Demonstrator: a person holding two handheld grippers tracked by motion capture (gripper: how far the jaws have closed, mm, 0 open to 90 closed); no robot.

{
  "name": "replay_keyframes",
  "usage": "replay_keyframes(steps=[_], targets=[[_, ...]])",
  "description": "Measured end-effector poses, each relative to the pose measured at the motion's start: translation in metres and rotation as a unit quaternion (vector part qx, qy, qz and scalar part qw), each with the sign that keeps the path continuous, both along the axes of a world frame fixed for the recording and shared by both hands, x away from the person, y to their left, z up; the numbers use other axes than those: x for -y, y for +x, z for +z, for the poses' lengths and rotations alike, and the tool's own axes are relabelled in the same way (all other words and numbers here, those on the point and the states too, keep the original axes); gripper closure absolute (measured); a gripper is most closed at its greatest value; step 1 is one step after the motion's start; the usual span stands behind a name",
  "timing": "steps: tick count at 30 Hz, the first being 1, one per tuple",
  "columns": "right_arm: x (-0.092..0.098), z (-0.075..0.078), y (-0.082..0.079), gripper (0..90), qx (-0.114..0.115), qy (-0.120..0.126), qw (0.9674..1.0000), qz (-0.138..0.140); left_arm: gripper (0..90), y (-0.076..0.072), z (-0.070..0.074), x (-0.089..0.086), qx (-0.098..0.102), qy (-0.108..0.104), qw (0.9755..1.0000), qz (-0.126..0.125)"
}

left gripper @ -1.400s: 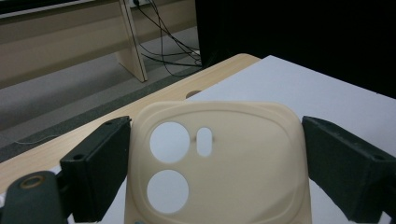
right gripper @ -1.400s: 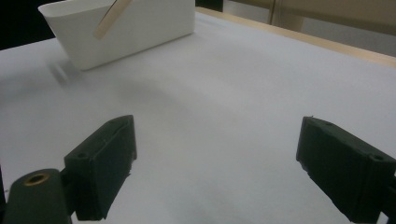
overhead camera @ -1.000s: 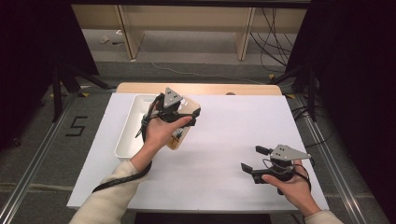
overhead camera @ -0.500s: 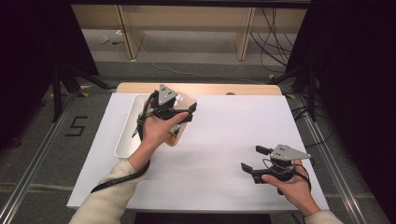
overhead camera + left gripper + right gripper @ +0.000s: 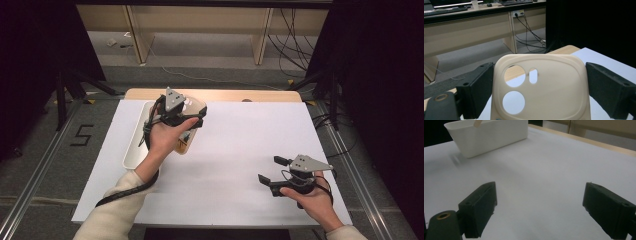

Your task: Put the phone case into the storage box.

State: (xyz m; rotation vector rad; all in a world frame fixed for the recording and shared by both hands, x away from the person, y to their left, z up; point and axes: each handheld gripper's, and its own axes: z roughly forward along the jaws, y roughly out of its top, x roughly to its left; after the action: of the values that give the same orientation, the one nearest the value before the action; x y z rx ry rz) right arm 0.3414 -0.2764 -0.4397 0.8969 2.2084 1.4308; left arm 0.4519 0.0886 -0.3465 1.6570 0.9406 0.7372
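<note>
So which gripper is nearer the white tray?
Left. The left gripper, shut on the beige phone case, hovers at the white tray; the right gripper sits open far across the table.

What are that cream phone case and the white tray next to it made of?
The phone case looks like soft matte silicone or rubbery plastic: rounded edges, no glare, smooth camera cutouts. The white tray appears to be thin rigid plastic with an even, slightly satin wall. Neither can be told for certain.
</note>
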Motion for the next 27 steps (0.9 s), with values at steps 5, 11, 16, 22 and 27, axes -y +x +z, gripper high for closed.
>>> replay_keyframes(steps=[5, 11, 16, 22, 27], targets=[[0.001, 0.0, 0.0, 13.0, 0.001, 0.0, 1.0, -0.001, 11.0, 0.001, 0.001, -0.003, 0.001, -0.004, 1.0, 0.008], [0.001, 0.0, 0.0, 13.0, 0.001, -0.001, 1.0, -0.002, 11.0, 0.001, 0.003, -0.006, 0.006, -0.009, 0.9998, 0.014], [0.0, 0.0, 0.0, 13.0, 0.001, -0.001, 1.0, -0.002, 10.9, 0.002, 0.004, -0.009, 0.007, -0.011, 0.9997, 0.022], [0.0, 0.0, 0.0, 13.0, 0.001, 0.0, 1.0, -0.002, 10.9, 0.002, 0.005, -0.013, 0.012, -0.009, 0.9994, 0.031], [0.0, 0.0, 0.001, 13.0, 0.001, 0.0, 1.0, -0.002, 11.0, 0.003, 0.005, -0.015, 0.011, -0.011, 0.9992, 0.037]])
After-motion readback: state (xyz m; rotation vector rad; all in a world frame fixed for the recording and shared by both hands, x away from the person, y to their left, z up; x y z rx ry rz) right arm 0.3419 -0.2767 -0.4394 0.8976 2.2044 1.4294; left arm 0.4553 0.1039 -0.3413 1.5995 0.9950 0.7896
